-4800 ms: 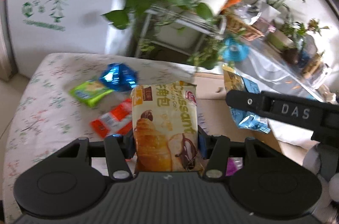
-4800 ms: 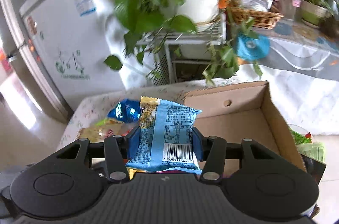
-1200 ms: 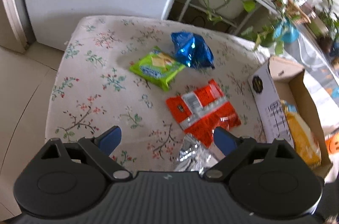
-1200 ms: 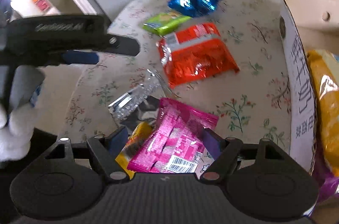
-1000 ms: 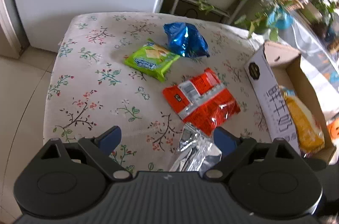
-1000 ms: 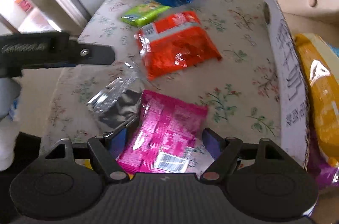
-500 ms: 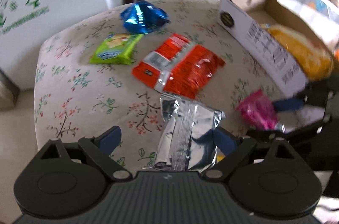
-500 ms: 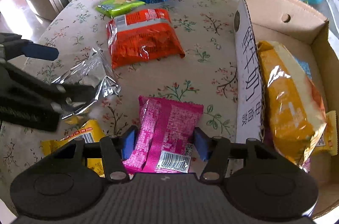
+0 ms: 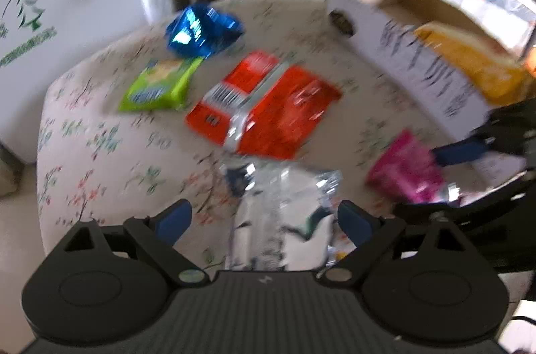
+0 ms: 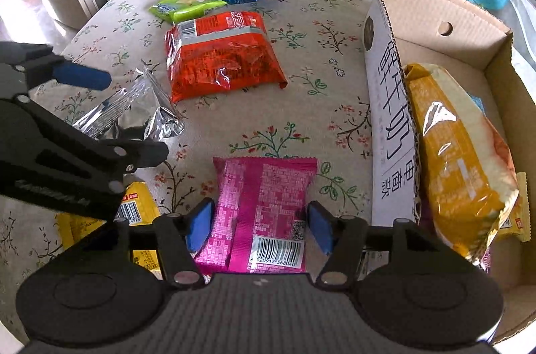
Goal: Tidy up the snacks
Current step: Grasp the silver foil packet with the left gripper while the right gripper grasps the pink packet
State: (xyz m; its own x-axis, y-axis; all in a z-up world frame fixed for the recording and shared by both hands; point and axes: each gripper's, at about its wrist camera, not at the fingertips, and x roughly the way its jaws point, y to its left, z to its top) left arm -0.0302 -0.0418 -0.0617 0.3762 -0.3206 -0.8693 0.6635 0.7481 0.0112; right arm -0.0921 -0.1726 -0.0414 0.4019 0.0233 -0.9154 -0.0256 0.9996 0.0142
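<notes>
Here, six snack packets lie on the worktop [image 10: 301,59], and at least two sit inside one cardboard box [image 10: 388,106]. The left hand-held gripper [image 9: 264,221] gapes wide around a silver packet [image 9: 284,206]. The right hand-held gripper [image 10: 259,226] is opening, a pink packet [image 10: 264,203] between its pads.

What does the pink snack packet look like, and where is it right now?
The pink snack packet is a shiny, crinkly foil-look pouch, bright magenta with tiny print, a seam down its middle and a white barcode patch near the lower end. It lies flat, back side up, on the flowered tablecloth, just left of the cardboard box. The right gripper straddles it, blue pads at either side; its jaws are opening, and the right pad looks slightly clear of the packet's edge.
</notes>
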